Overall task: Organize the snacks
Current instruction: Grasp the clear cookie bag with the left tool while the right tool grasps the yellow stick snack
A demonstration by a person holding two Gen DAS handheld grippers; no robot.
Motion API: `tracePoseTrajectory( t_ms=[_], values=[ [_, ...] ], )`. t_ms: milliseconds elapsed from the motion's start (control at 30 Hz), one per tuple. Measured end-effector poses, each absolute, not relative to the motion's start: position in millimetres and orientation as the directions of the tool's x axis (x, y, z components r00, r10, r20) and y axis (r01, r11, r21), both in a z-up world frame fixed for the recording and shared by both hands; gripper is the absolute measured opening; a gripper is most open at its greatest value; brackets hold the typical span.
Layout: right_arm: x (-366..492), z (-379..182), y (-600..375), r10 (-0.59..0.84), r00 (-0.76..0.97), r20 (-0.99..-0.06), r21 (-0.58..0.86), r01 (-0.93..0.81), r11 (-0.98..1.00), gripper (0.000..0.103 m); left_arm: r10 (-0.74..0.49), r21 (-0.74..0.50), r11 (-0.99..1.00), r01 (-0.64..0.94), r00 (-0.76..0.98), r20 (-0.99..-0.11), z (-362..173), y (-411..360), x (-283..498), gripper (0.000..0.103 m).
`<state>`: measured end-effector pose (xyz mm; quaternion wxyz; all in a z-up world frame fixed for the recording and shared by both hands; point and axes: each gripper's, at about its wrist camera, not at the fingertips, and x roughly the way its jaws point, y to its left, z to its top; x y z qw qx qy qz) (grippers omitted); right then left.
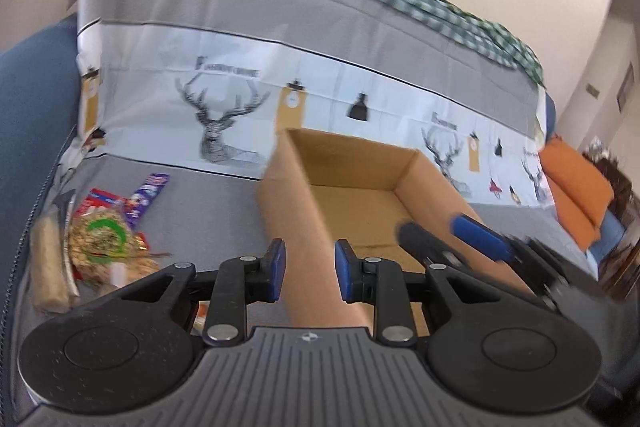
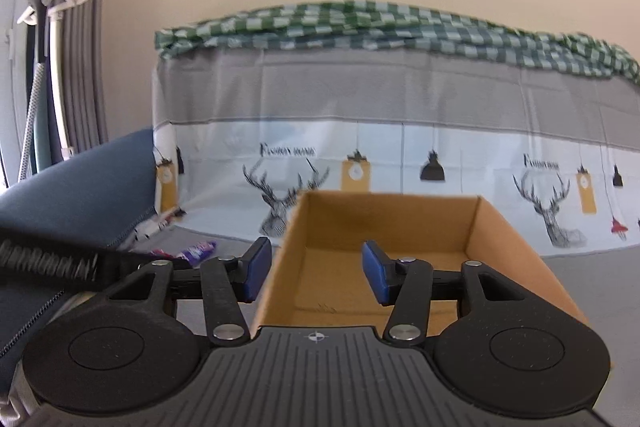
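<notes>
Snacks [image 1: 100, 239], bright crinkly packets, are heaped at lower left beside an open cardboard box [image 1: 352, 203]; left hand-held gripper [image 1: 310, 273] and right hand-held gripper [image 2: 316, 273] both gape wide, holding nothing.

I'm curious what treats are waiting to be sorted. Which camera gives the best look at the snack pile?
The left wrist view: the snack pile lies in the open left of the cardboard box, several wrappers visible. The right wrist view shows only a purple wrapper beyond its tongs.
</notes>
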<state>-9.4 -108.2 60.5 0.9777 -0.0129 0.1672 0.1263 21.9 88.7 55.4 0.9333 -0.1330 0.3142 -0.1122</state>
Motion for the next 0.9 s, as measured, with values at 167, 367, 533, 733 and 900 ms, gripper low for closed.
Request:
tracePoseTrajectory(
  t_ms=[167,367,533,733,900],
  values=[
    [-8,55,-84,0.296,0.897,-0.328,0.023,-0.306,0.952,0.069,-0.288,-0.442,0.897,-0.005,0.753,-0.592,24,147,35,0.029],
    [-8,36,-52,0.361,0.868,-0.342,0.004,-0.382,0.924,0.069,-0.219,-0.539,0.82,-0.192,0.765,-0.606,15,208,40,0.029],
    [-4,14,-23,0.419,0.815,-0.401,-0.012,-0.462,0.887,0.065,-0.202,-0.624,0.692,-0.362,0.733,-0.649,-5,247,40,0.029],
    [7,-21,8,0.426,0.759,-0.492,-0.055,-0.515,0.855,0.061,-0.227,-0.627,0.664,-0.407,0.689,-0.688,-19,249,49,0.034],
    [20,-39,22,0.398,0.717,-0.572,-0.052,-0.516,0.855,0.061,-0.167,-0.495,0.78,-0.382,0.636,-0.754,-20,225,67,0.066]
  ],
)
